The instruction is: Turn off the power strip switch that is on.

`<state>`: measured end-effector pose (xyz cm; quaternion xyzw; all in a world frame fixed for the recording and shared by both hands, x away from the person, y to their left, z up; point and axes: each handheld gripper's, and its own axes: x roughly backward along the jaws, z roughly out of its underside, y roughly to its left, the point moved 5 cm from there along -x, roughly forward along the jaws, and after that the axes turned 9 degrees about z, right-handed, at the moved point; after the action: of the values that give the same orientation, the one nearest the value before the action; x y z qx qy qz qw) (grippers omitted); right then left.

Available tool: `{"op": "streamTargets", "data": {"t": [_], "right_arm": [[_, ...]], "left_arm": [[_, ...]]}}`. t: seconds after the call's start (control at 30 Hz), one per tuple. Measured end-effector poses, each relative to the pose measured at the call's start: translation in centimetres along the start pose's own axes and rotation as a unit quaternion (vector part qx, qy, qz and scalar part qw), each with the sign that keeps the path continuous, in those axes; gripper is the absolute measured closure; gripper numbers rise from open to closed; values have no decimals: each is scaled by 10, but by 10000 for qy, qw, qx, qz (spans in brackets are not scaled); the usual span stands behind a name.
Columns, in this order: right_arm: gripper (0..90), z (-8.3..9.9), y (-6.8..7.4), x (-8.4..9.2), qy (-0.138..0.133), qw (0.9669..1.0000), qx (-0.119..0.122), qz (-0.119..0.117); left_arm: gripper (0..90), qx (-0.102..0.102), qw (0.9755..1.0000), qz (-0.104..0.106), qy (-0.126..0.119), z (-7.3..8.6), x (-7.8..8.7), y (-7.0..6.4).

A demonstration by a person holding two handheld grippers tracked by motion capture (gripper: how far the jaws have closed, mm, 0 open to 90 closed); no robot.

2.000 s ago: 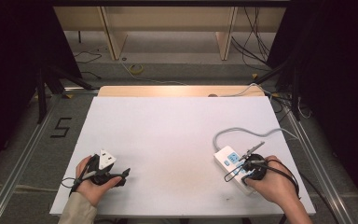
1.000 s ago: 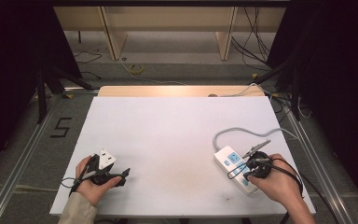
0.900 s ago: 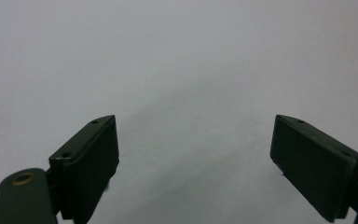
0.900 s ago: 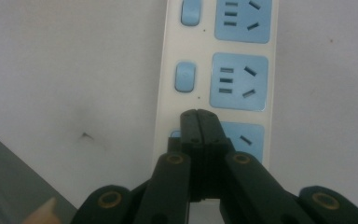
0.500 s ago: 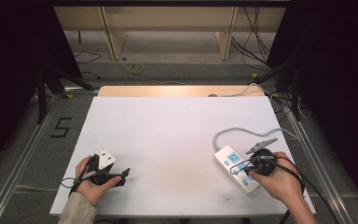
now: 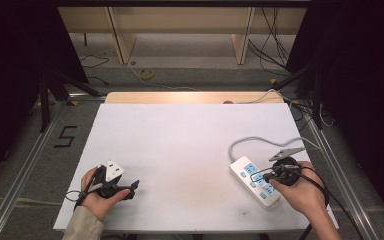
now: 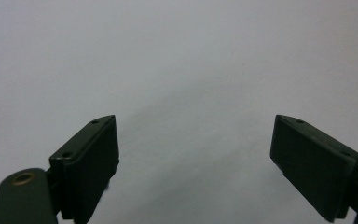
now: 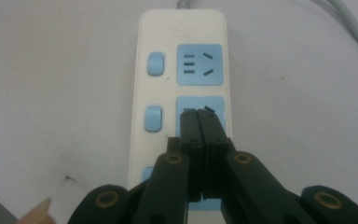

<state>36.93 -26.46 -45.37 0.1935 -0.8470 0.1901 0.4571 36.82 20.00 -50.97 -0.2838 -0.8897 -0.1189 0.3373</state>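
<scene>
A white surface (image 6: 180, 150) carries a white power strip (image 6: 255, 181) with blue sockets near its front right corner, lying at an angle. A grey cord (image 6: 260, 141) runs from the strip's far end in a loop across the surface and off toward the right edge.

The right hand-held gripper (image 6: 262, 175) sits directly over the power strip, held by the person's right hand (image 6: 302, 192). In the right gripper view its jaws are pressed together with nothing between them, and their tips (image 8: 199, 114) lie over the middle blue socket (image 8: 200, 114) of the strip (image 8: 182, 70); whether they touch it cannot be told. A blue switch button (image 8: 153, 118) sits just beside that socket.

The left hand-held gripper (image 6: 130, 187) is at the front left of the surface, well apart from the strip, in the person's left hand (image 6: 100, 197). In the left gripper view its jaws stand wide apart over the bare white surface (image 7: 191, 70), holding nothing.
</scene>
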Motion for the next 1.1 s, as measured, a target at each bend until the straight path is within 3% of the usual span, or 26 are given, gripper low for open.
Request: {"op": "streamTargets", "data": {"t": [0.5, 0.93, 1.1], "right_arm": [[840, -2, -15, -2, -558, 9979, -318, 77], [710, 0, -27, -12, -1170, 9919, -483, 57], [614, -3, -27, -15, -1591, 9865, -372, -58]], "left_arm": [[150, -15, 10000, 2, 5, 0, 0, 0], [151, -30, 10000, 2, 8, 0, 0, -1], [152, -13, 10000, 7, 0, 0, -1, -1]]}}
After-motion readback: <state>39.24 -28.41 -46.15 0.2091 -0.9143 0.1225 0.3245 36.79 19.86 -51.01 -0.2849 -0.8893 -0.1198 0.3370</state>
